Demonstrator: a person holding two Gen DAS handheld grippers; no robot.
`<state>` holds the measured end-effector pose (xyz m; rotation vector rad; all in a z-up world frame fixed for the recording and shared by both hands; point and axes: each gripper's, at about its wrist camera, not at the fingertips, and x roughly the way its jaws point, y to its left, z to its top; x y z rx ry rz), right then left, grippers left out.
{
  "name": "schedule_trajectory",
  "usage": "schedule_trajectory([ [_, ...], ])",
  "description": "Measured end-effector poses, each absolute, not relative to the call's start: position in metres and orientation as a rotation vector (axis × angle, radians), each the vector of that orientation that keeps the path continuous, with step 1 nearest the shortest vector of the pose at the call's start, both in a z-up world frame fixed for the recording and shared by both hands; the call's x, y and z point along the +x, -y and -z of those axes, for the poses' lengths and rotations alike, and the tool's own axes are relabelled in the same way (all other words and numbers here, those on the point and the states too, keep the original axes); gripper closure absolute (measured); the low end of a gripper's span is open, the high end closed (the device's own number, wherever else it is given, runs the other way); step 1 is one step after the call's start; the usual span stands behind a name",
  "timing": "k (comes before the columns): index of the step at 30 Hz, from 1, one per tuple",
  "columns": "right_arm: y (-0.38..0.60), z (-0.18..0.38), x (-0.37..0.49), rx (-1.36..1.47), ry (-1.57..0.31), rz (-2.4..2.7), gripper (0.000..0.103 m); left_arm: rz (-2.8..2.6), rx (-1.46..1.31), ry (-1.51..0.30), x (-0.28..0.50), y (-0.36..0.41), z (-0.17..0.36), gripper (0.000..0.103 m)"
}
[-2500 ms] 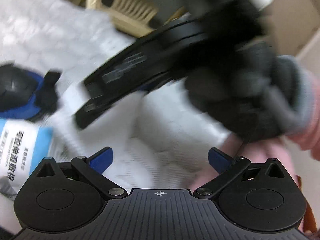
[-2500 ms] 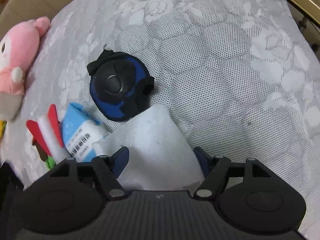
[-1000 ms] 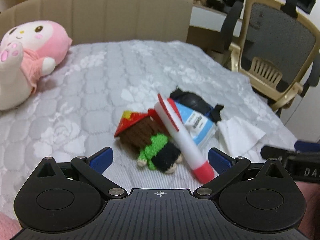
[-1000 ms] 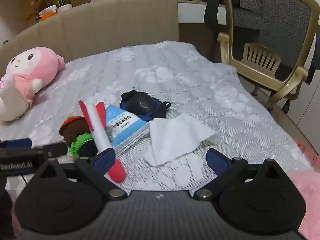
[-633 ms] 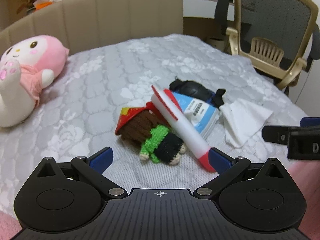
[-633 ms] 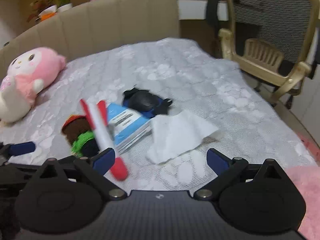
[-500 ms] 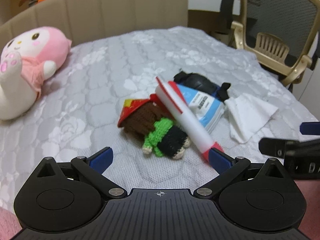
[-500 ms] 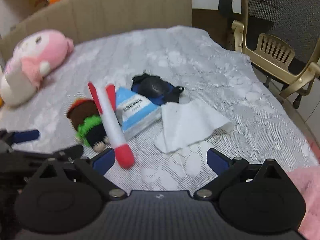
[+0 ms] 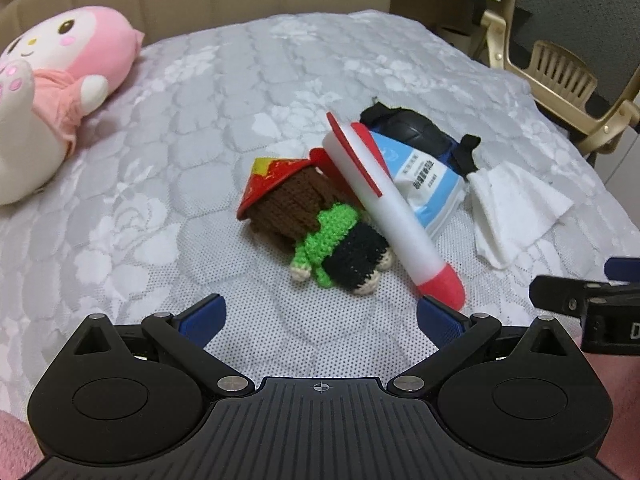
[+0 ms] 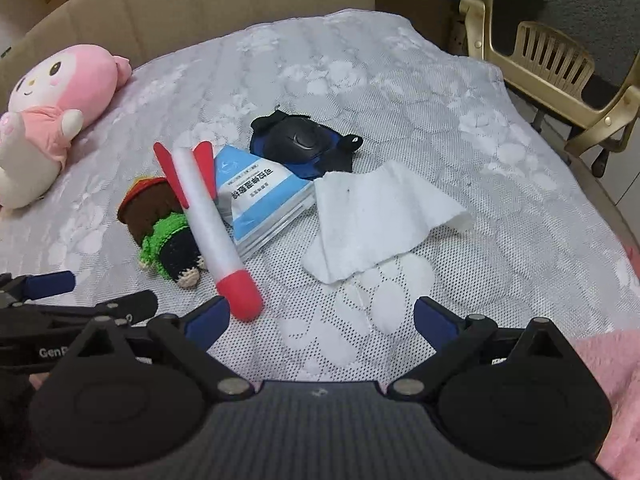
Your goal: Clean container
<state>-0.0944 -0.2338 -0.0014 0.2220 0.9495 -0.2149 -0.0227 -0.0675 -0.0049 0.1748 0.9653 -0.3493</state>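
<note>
Bed: a mattress (image 10: 420, 92) with a white floral quilted cover fills most of both views, a tan headboard (image 10: 224, 4) along the top edge.
Chair: a gold-framed mesh chair (image 10: 560, 56) stands off the bed at the upper right of the frame.
Plush: a pink and white plush toy (image 9: 52, 92) lies at the upper left, well apart from the central pile.
Wipe: a white wipe (image 10: 376, 216) lies crumpled and spread flat right of centre in the right wrist view, its upper left corner touching the wipes packet.
Wipes packet: a blue and white wipes packet (image 10: 264, 196) lies at centre, partly under the rocket's fins.
Container: the task's thing is probably the black and blue pouch (image 10: 304, 144), though its form is hard to read; it lies above centre behind the packet, beyond both grippers and touched by neither.
Rocket: a white toy rocket (image 9: 384, 216) with red nose and fins lies diagonally, leaning on the knitted doll.
Doll: a knitted doll (image 9: 316, 224) with a red hat lies just left of the rocket.
Left gripper (image 9: 320, 320): at the bottom of its frame, fingers spread wide, holding nothing; the rocket's red nose lies just beside its right finger.
Right gripper (image 10: 320, 320): likewise spread wide and holding nothing, the wipe just above it in the frame.
</note>
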Motion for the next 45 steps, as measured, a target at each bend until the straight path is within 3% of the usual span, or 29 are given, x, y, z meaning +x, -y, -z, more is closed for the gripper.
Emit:
schedule_trajectory([
  [45,0.235,0.007,-0.087,0.192,-0.958,0.223,0.003,0.338,0.173,-1.045,-0.018,0.071,0.016,0.0],
])
